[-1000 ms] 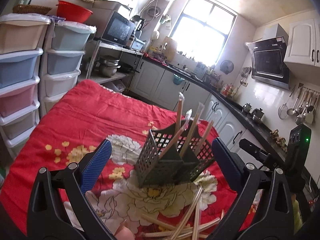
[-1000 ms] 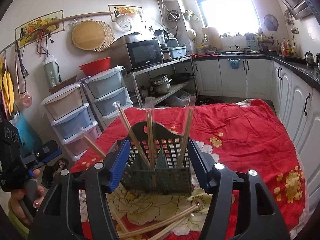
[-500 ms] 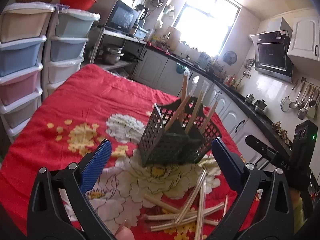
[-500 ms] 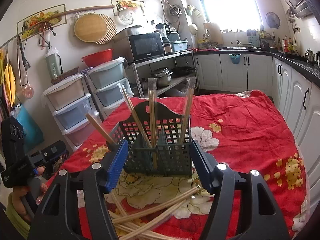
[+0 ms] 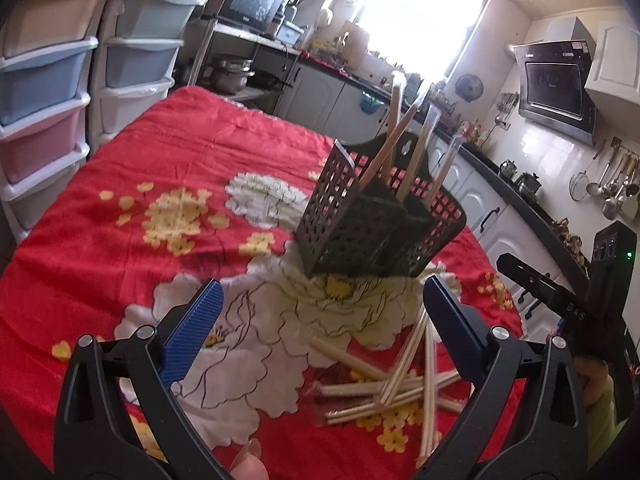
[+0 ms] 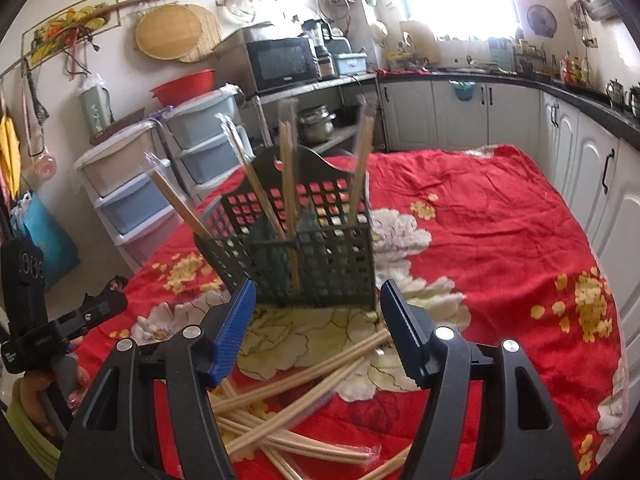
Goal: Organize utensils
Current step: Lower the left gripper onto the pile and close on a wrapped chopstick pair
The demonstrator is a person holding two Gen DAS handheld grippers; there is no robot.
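Note:
A dark green lattice utensil basket (image 5: 372, 220) stands on the red flowered tablecloth (image 5: 168, 168) with several wrapped chopsticks upright in it. It also shows in the right wrist view (image 6: 304, 248). A loose pile of wrapped chopsticks (image 5: 400, 384) lies on the cloth in front of the basket, also in the right wrist view (image 6: 292, 408). My left gripper (image 5: 320, 328) is open and empty, above the cloth near the pile. My right gripper (image 6: 316, 328) is open and empty, just short of the basket, over the pile.
Stacked plastic drawers (image 5: 48, 80) stand left of the table. White cabinets under a dark counter (image 6: 580, 148) run along the right side. The right gripper's body shows at the right edge of the left wrist view (image 5: 580, 300).
Both grippers have drawn back from the basket and tilted down, so more of the cloth and the loose chopstick pile shows. Both stay open.

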